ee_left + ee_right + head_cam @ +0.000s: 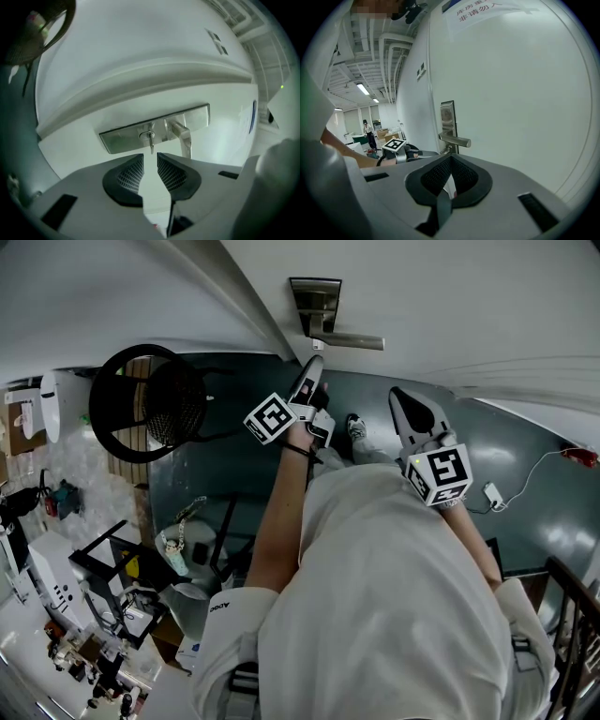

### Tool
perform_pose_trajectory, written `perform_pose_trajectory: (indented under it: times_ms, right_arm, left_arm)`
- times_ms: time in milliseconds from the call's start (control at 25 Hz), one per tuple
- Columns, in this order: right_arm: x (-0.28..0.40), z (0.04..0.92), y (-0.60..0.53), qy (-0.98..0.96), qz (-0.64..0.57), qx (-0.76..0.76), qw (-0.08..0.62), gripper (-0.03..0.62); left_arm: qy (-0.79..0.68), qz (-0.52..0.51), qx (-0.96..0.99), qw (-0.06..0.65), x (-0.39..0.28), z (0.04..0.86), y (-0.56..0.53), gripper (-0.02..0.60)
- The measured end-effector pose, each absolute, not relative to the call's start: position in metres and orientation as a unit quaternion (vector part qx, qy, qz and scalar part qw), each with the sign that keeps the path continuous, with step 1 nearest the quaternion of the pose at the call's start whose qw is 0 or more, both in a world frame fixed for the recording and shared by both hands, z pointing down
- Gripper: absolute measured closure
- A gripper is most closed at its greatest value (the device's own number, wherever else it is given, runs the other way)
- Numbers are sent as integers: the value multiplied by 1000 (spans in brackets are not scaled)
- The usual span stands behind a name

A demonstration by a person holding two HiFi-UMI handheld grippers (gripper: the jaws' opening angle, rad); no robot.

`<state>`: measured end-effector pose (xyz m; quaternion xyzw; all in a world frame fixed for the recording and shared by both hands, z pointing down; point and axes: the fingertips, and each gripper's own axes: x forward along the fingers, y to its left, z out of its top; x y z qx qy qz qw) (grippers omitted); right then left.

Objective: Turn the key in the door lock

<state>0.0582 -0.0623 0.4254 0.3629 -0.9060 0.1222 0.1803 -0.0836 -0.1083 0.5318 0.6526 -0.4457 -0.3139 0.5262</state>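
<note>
We look down on a glossy dark grey floor (516,437) at the foot of a white door (450,296). A black round chair (173,399) stands on the floor at left, a white plug (494,495) lies on it at right with its cable trailing off, and a shoe (356,427) is planted near the threshold. The door carries a metal lock plate (317,301), a lever handle (354,339) and a key (150,144) in the keyhole.

There is one white door (525,93), with one brushed-steel lock plate (119,137), one silver lever handle (185,140) and one small metal key (150,143). There are two grey plastic tools: left tongs (150,155) and right tongs (450,157).
</note>
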Motion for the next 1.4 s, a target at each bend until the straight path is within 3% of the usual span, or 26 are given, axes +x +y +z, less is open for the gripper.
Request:
perform_pose_trajectory:
  times_ms: [160, 360, 760, 1000, 1400]
  right_arm:
    - [56, 427, -59, -908, 121, 358, 181, 602]
    - [58, 428, -60, -907, 123, 360, 179, 602]
    - [64, 428, -64, -902, 128, 373, 177, 602]
    - [66, 428, -68, -899, 130, 380, 176, 602]
    - [68, 426, -73, -894, 131, 390, 179, 602]
  left_arm:
    - [-512, -130, 725, 442, -78, 543, -100, 505]
    - [-559, 23, 766, 317, -70, 539, -98, 505]
    - [-596, 314, 739, -21, -65, 528, -110, 481]
    - [-572, 373, 726, -76, -57, 533, -125, 433]
    - [-559, 430, 688, -168, -63, 533, -142, 434]
